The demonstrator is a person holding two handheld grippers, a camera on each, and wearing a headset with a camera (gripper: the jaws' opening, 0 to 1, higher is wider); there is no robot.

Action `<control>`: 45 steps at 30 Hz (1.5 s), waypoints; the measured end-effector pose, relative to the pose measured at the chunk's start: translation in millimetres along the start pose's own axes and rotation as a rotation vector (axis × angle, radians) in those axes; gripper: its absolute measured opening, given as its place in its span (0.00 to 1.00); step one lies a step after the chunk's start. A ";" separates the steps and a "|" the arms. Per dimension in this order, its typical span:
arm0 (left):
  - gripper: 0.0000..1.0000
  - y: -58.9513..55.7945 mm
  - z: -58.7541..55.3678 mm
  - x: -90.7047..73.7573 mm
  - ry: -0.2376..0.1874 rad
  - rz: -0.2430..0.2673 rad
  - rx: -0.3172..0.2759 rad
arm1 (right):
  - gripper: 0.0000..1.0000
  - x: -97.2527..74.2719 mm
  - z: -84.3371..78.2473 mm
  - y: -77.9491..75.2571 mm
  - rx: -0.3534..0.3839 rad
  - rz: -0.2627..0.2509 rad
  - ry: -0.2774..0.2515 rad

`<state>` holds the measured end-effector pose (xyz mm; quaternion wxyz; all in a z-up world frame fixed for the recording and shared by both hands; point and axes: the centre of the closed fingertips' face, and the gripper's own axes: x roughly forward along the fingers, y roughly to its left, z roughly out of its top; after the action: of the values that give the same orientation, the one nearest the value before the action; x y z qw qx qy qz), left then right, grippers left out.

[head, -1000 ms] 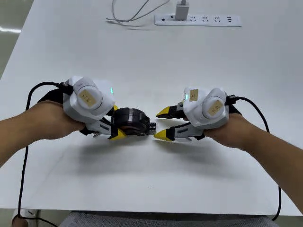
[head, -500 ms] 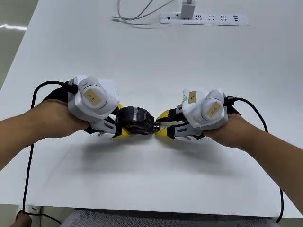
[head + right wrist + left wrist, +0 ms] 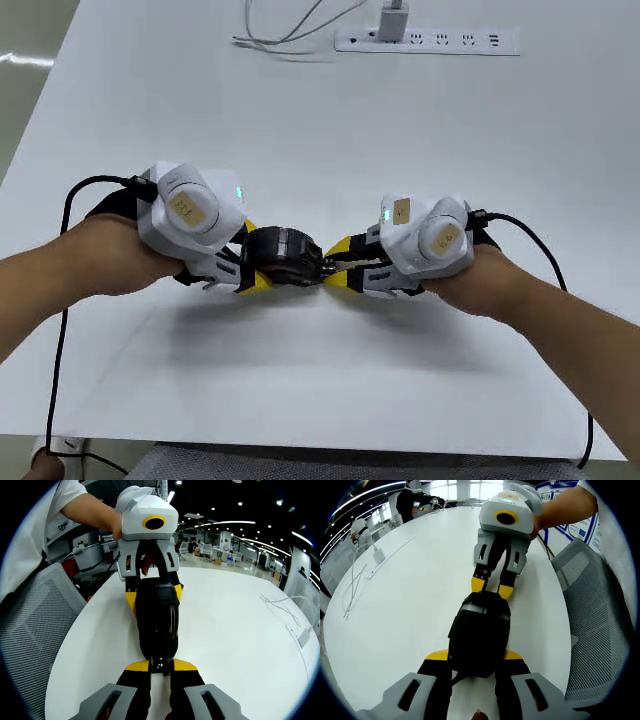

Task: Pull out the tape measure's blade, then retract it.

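Light: bright, even, from ceiling lights (image 3: 240, 503) overhead.
Shadows: soft grey patch on the white table (image 3: 300, 335), near side.
Glare: faint sheen on the black tape measure (image 3: 156, 615).
Distortion: fisheye bending at gripper-view edges.
Focus: far room slightly soft.

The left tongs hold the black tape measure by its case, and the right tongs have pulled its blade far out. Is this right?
No: the blade is not out. The right gripper view shows the right tongs shut on its tip, right at the tape measure's mouth. The left tongs do hold the case.
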<state>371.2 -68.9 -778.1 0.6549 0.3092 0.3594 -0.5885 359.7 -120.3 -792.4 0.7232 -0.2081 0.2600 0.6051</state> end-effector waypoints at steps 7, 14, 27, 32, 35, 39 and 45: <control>0.28 1.1 -0.6 -0.5 0.004 0.004 0.010 | 0.08 -1.5 0.1 0.6 -0.015 -0.008 0.005; 0.28 2.2 -1.8 -1.4 -0.003 0.006 0.000 | 0.08 -9.9 -3.6 -1.3 -0.041 -0.014 0.021; 0.28 2.7 -1.7 -1.2 -0.005 0.008 0.000 | 0.08 -23.4 -11.6 -2.5 -0.032 -0.014 0.031; 0.28 2.5 -1.2 -0.8 -0.002 0.008 -0.006 | 0.08 -32.5 -20.2 -3.8 -0.025 -0.018 0.040; 0.28 2.1 -0.7 -0.8 -0.004 0.009 -0.005 | 0.09 -36.0 -24.7 -3.2 -0.027 -0.014 0.052; 0.28 2.0 0.2 0.0 -0.005 0.006 -0.001 | 0.09 -43.1 -33.7 -3.3 -0.013 -0.015 0.067; 0.28 1.6 0.4 0.0 -0.004 0.004 0.001 | 0.08 -53.1 -42.8 -4.4 -0.002 -0.024 0.083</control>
<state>372.9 -69.1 -778.0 0.6567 0.3089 0.3571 -0.5880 351.6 -188.2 -792.4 0.7188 -0.2366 0.2865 0.5876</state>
